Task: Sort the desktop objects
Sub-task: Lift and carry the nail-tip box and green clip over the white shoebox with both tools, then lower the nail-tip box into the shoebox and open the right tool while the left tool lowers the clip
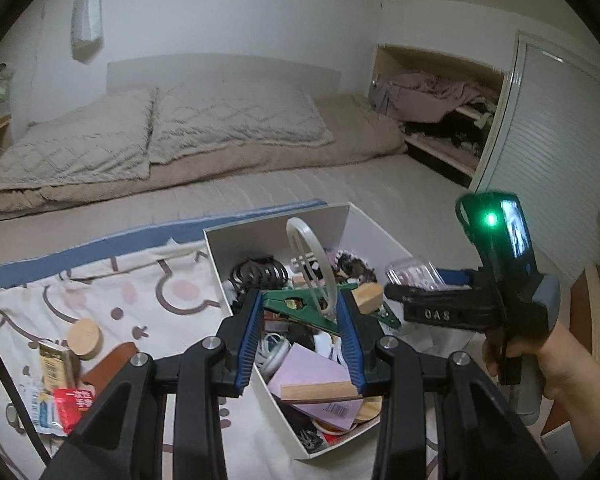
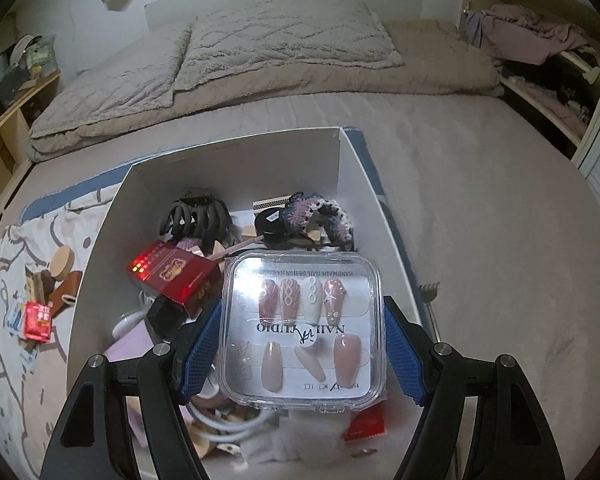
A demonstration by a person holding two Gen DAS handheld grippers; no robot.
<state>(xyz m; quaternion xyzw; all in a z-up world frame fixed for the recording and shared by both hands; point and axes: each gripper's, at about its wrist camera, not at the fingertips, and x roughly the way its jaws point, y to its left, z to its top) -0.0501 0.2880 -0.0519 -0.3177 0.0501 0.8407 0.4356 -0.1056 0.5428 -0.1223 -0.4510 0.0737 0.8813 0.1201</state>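
A white box full of small items stands on a cartoon-print cloth on the bed. My left gripper is above the box, shut on a green clip bearing a clear ring. My right gripper is shut on a clear nail-tip case and holds it over the box. That gripper shows in the left wrist view with the case. The box holds a black hair claw, a red pack and a crocheted piece.
On the cloth left of the box lie a wooden lid, a brown case and a red packet. Pillows and a blanket lie at the head of the bed. A small rake-like tool lies right of the box.
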